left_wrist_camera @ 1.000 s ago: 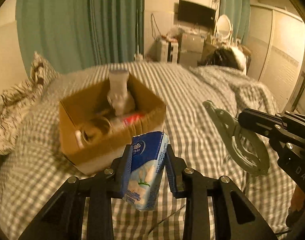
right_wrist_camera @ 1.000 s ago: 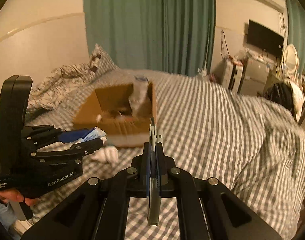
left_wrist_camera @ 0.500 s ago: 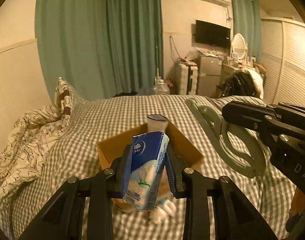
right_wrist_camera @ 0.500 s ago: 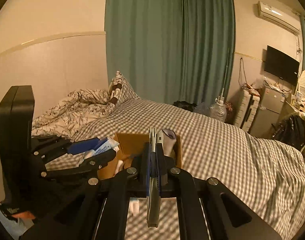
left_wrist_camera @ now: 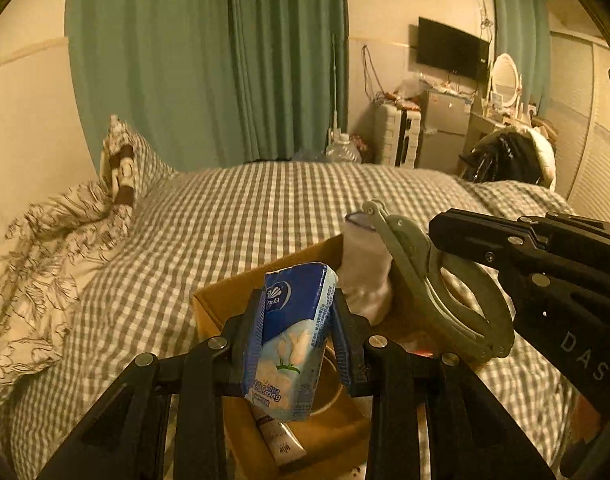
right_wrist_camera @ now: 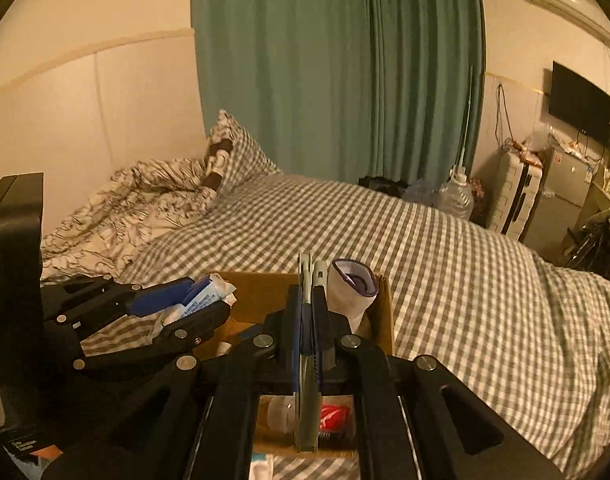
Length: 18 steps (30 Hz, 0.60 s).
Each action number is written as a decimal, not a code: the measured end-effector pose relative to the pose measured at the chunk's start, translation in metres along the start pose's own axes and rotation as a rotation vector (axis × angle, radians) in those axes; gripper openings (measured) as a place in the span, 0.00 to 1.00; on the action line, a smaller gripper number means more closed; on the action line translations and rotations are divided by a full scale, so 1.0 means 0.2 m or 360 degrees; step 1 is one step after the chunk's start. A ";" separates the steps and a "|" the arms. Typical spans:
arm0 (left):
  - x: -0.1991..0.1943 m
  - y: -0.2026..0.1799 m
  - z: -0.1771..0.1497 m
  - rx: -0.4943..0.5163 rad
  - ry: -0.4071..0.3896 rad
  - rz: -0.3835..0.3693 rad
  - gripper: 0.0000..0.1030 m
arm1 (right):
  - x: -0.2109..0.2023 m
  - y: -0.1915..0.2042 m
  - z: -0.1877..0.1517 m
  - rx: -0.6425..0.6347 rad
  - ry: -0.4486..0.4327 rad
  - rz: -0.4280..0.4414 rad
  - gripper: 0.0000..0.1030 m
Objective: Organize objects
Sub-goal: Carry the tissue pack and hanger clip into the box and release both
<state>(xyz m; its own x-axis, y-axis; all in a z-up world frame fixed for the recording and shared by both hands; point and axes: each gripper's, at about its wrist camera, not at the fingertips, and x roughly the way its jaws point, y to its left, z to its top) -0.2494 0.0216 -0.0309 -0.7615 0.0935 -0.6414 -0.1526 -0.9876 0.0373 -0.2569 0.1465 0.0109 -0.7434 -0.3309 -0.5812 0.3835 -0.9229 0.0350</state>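
My left gripper is shut on a blue and white tissue pack and holds it over the open cardboard box on the bed. My right gripper is shut on a grey-green carabiner clip, seen edge-on; in the left wrist view the clip hangs over the box's right side. The box holds a white sock, a tape roll, a tube and a red item. The left gripper with the pack shows at the left of the right wrist view.
The box sits on a grey checked bed cover. A patterned duvet and pillow lie at the left. Green curtains, a water jug, a suitcase and a TV stand beyond the bed.
Both grippers have moved forward over the box, which now lies right beneath them. Each still holds its object.
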 end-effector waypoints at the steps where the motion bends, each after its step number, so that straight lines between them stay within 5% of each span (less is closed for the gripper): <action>1: 0.04 0.01 -0.01 -0.0007 0.0014 -0.0005 0.31 | 0.05 -0.03 -0.01 0.0007 0.0016 0.0004 0.04; 7: 0.16 0.02 -0.07 0.0006 0.0042 -0.0012 0.32 | 0.20 -0.07 -0.07 0.0029 0.0056 0.0032 0.04; 13: 0.11 0.02 -0.06 0.0000 0.0016 0.0008 0.57 | 0.18 -0.08 -0.09 0.0042 0.0061 0.0011 0.05; 15: 0.04 0.02 -0.05 0.0001 -0.0017 0.0045 0.73 | 0.12 -0.09 -0.08 0.0050 0.0034 -0.0003 0.26; 17: -0.02 0.02 -0.03 -0.0002 -0.0036 0.0061 0.76 | 0.03 -0.09 -0.05 0.0066 -0.0015 -0.0018 0.47; 18: -0.07 0.02 -0.02 -0.0006 -0.0046 0.0066 0.77 | -0.03 -0.09 -0.04 0.0072 -0.0051 -0.0027 0.49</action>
<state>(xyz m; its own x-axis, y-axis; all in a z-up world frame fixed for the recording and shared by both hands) -0.2368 0.0160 -0.0259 -0.7851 0.0563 -0.6168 -0.1183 -0.9911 0.0602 -0.2543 0.1665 0.0081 -0.7670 -0.3205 -0.5559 0.3460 -0.9362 0.0624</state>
